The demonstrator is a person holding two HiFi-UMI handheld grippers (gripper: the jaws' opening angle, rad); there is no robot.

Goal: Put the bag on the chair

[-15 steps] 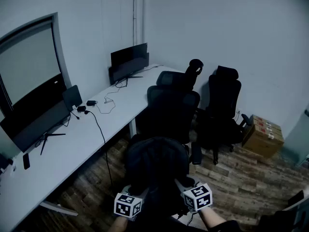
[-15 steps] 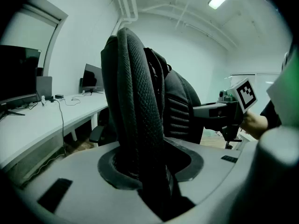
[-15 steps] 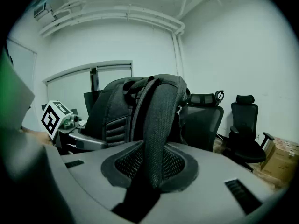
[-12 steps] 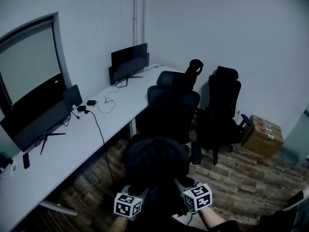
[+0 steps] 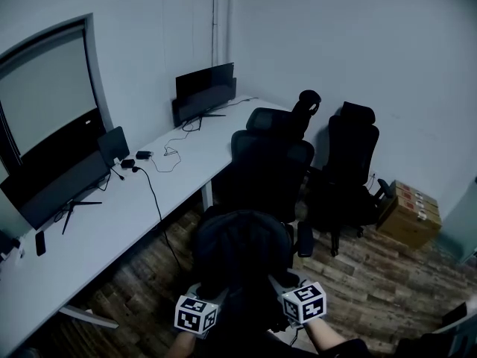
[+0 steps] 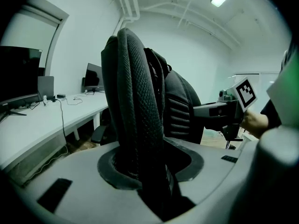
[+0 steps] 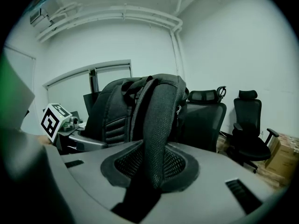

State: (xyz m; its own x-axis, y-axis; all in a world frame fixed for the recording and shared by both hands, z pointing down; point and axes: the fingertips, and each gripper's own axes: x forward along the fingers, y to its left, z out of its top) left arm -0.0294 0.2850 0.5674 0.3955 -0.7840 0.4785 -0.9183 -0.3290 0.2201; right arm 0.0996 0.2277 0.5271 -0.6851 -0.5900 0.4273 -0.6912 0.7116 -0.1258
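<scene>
The bag (image 5: 242, 256) is a black backpack. It hangs in the air low in front of the person, just before the nearest chair (image 5: 270, 171). It looks soft and floppy, with thick padded parts. It may be a bit heavy, so it could sag or swing. The straps are the best place to hold it. The left gripper (image 6: 154, 190) has its fingers pinched on a strap (image 6: 138, 101). The right gripper (image 7: 145, 181) has its fingers pinched on the other strap (image 7: 156, 120). The floor (image 5: 373, 274) is brown wood. A long white counter (image 5: 112, 222) with screens (image 5: 205, 92) runs along the left wall. More chairs (image 5: 350, 162) and a cardboard box (image 5: 408, 211) stand behind.
</scene>
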